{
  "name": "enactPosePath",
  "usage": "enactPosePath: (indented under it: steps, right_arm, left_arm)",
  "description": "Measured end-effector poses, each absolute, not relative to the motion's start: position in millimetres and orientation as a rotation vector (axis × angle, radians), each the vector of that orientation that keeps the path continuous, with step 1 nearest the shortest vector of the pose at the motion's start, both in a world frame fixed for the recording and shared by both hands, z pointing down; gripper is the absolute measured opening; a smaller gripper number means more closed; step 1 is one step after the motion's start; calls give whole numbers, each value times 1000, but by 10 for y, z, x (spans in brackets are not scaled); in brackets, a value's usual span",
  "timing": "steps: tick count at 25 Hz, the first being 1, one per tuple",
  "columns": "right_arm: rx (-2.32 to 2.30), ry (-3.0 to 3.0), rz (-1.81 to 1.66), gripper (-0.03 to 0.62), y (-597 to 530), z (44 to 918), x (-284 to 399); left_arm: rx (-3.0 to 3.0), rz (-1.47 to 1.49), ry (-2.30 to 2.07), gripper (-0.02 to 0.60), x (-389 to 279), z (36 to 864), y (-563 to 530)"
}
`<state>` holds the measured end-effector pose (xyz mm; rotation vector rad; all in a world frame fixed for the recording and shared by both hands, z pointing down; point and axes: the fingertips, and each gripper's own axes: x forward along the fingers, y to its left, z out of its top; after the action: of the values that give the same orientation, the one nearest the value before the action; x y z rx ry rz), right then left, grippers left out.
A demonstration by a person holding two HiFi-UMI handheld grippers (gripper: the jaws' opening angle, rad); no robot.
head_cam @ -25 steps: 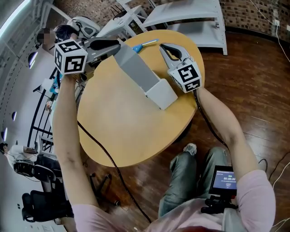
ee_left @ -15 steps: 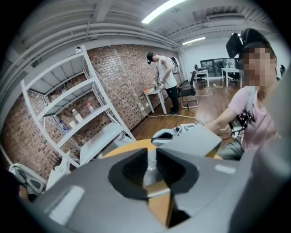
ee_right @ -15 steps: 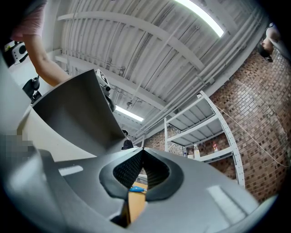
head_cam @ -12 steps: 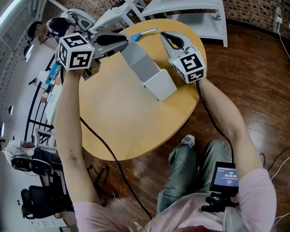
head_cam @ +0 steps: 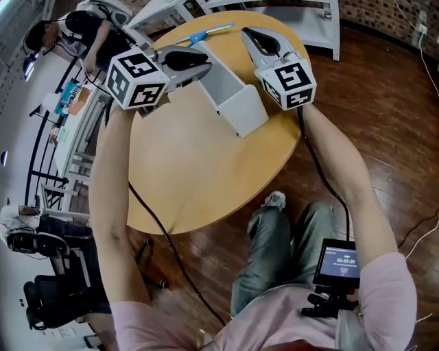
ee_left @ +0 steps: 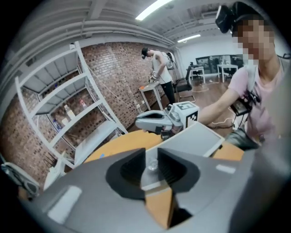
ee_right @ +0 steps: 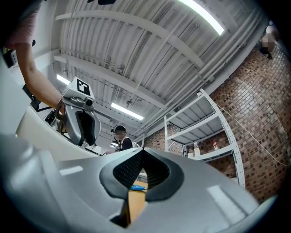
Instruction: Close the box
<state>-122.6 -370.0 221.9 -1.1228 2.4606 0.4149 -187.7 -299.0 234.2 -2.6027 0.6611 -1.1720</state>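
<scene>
A grey box stands on the round wooden table, with its hinged lid raised and leaning to the left. My left gripper holds the lid's free edge. In the left gripper view the lid edge sits between the pads while the jaws are opening slightly. My right gripper hovers just right of the box at the table's far side. It is shut and holds nothing, and it does not touch the box. The left gripper view shows the right gripper beyond the lid.
A blue pen-like item lies on the far part of the table. White metal shelving lies on the wooden floor beyond the table. A person is at a desk to the far left. The table's far edge runs close behind both grippers.
My left gripper has carried the lid's edge to the right, so the lid stands steeper over the box. The right gripper has stayed beside the box.
</scene>
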Motion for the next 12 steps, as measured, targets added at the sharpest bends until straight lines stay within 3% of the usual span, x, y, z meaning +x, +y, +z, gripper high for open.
enactPosePath:
  steps: [1, 3, 4, 7, 9, 10, 12]
  right_arm:
    - [-1119, 2459, 416, 3, -3706, 2227, -1216]
    - [-1104, 2454, 424, 3, -3700, 2220, -1198]
    - [-1098, 2450, 428, 3, -3690, 2216, -1192]
    - [-1095, 2449, 433, 3, -3690, 2219, -1187]
    - [-1098, 2451, 434, 3, -3690, 2222, -1196]
    - [-1097, 2448, 437, 3, -3682, 2221, -1208]
    - [-1096, 2430, 452, 3, -3657, 2204, -1218]
  left_arm:
    - [-2570, -1116, 689, 126, -1863, 2288, -3021]
    - [-2556, -850, 797, 296, -1840, 2009, -3063]
    - [-2576, -656, 867, 316, -1863, 1800, -3031]
    - [-2636, 134, 1108, 315, -2331, 1210, -2743]
    - [-2545, 704, 1334, 226, -3054, 1198, -2532]
    - [-2447, 878, 1466, 197, -3426, 1324, -2450]
    - [-2268, 881, 1689, 131, -3895, 1675, -2368]
